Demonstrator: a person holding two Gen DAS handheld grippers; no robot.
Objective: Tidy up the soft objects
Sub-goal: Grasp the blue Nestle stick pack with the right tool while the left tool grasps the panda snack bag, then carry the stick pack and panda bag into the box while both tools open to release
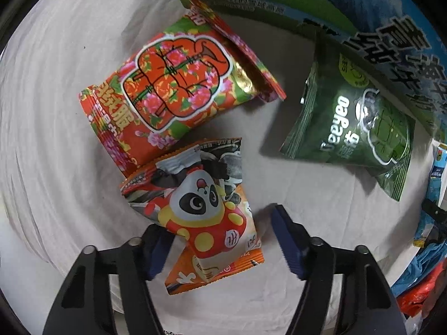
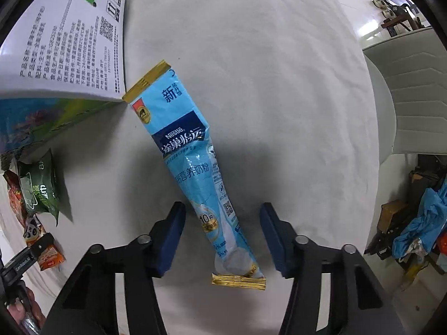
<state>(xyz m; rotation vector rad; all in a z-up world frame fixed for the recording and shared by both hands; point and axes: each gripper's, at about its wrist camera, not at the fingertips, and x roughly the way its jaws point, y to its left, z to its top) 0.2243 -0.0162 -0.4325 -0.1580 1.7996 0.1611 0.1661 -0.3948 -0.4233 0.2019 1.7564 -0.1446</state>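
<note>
In the left wrist view my left gripper point(image 1: 220, 237) is open, its fingers on either side of an orange panda snack packet point(image 1: 204, 212) lying on the white cloth. A red floral packet point(image 1: 173, 89) lies just beyond it and a green packet point(image 1: 354, 128) to the right. In the right wrist view my right gripper point(image 2: 222, 237) is open around the lower part of a long light-blue Nestle milk-powder sachet point(image 2: 195, 162) lying on the cloth. The green packet point(image 2: 39, 192) and panda packet point(image 2: 42, 243) show at far left.
A large printed carton point(image 1: 307, 8) stands behind the packets; it also shows in the right wrist view point(image 2: 64, 55) touching the sachet's top end. A white chair point(image 2: 413, 95) and clutter with blue cloth point(image 2: 424, 223) lie beyond the table's right edge.
</note>
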